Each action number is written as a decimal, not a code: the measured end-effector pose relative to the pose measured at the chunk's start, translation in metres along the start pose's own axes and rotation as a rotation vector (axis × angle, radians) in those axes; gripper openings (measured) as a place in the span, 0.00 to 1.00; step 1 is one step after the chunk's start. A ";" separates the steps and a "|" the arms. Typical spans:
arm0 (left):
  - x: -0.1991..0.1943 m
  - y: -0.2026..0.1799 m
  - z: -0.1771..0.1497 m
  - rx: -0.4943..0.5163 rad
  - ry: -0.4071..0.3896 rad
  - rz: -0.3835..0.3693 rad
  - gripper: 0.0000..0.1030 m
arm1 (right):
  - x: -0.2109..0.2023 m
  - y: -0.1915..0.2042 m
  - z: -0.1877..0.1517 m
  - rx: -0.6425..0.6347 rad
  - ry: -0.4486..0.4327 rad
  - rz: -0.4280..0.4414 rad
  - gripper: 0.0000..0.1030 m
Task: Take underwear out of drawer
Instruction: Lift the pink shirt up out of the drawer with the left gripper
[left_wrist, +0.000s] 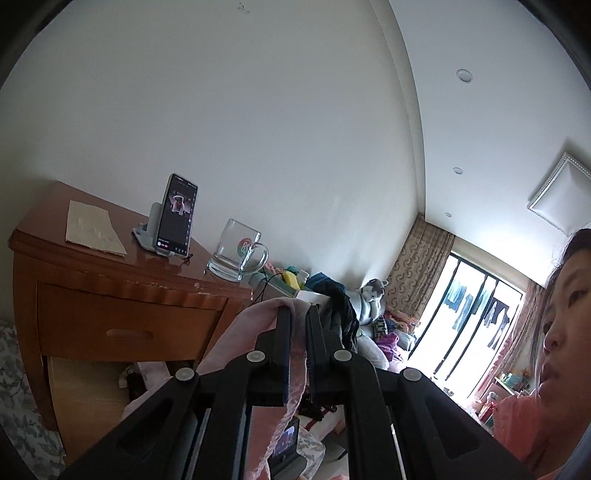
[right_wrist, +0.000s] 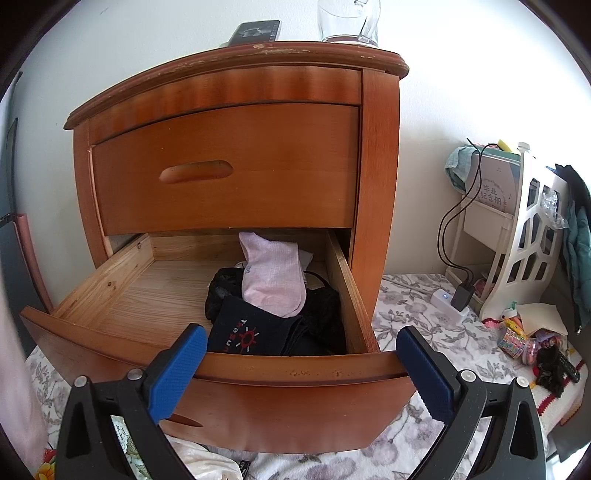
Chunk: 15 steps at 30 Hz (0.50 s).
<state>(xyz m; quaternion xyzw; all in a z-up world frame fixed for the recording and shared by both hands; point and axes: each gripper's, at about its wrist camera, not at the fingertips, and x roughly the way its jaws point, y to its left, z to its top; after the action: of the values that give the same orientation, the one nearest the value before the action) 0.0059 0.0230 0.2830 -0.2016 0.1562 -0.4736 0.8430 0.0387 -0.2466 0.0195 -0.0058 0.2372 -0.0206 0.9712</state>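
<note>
My left gripper (left_wrist: 298, 314) is held up level beside the wooden nightstand (left_wrist: 122, 321), shut on pink underwear (left_wrist: 251, 325). The cloth drapes over the left finger, and its lace edge hangs down between the fingers. In the right wrist view the nightstand's lower drawer (right_wrist: 229, 369) is pulled out. It holds a pale pink sock (right_wrist: 273, 280), a dark garment with a red sun print (right_wrist: 243, 332) and black lace cloth (right_wrist: 325, 306). My right gripper (right_wrist: 300, 332) stands open in front of the drawer's front panel, its blue pads (right_wrist: 177, 369) wide apart and holding nothing.
On the nightstand top stand a phone in a holder (left_wrist: 177, 218), a glass mug (left_wrist: 236, 254) and a sheet of paper (left_wrist: 94, 229). The upper drawer (right_wrist: 221, 166) is closed. A white shelf (right_wrist: 517, 229) and a plugged-in charger (right_wrist: 461, 295) sit to the right. A person (left_wrist: 554, 332) is at the right edge.
</note>
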 end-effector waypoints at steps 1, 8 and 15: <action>0.001 0.002 -0.002 -0.006 0.007 0.004 0.07 | 0.000 0.000 0.000 0.000 0.000 0.000 1.00; 0.021 0.023 -0.028 -0.059 0.123 0.076 0.07 | 0.000 0.000 0.000 0.000 -0.001 0.000 1.00; 0.033 0.040 -0.053 -0.121 0.211 0.097 0.07 | 0.000 0.000 0.000 0.000 0.000 0.000 1.00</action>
<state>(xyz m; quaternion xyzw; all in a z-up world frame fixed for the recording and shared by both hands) 0.0275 0.0033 0.2151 -0.1933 0.2820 -0.4407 0.8300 0.0386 -0.2465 0.0194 -0.0059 0.2370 -0.0204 0.9713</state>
